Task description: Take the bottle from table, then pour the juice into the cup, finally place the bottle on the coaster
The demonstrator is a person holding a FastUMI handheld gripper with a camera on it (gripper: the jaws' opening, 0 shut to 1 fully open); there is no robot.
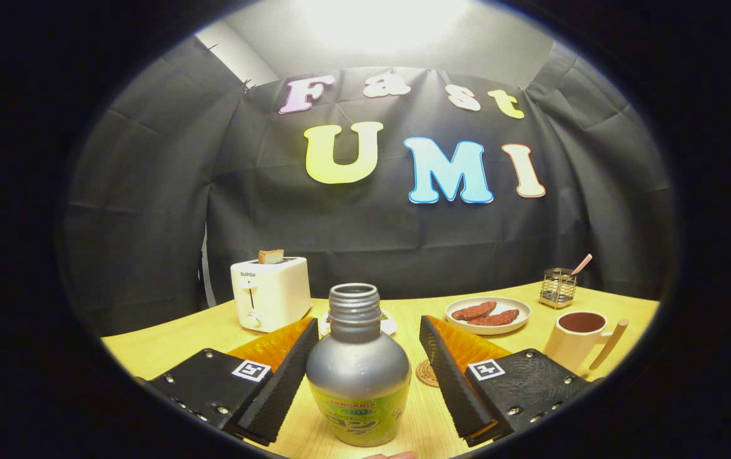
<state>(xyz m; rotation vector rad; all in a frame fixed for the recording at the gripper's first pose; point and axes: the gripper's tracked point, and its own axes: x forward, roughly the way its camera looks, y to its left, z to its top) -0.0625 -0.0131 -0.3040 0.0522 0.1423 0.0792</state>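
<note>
bottle [359, 376] stands between the parted tongs [362, 363]; coaster [427, 373] beyond lies unobstructed, cup [579, 341] near it.

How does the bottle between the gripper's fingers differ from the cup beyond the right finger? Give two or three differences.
The bottle is grey with a narrow threaded neck; the cup is cream, wide-mouthed, with a handle. The bottle stands between the open gripper fingers; the cup stands beyond them, beside the plate. Both stand upright and uncovered on the table.
</note>
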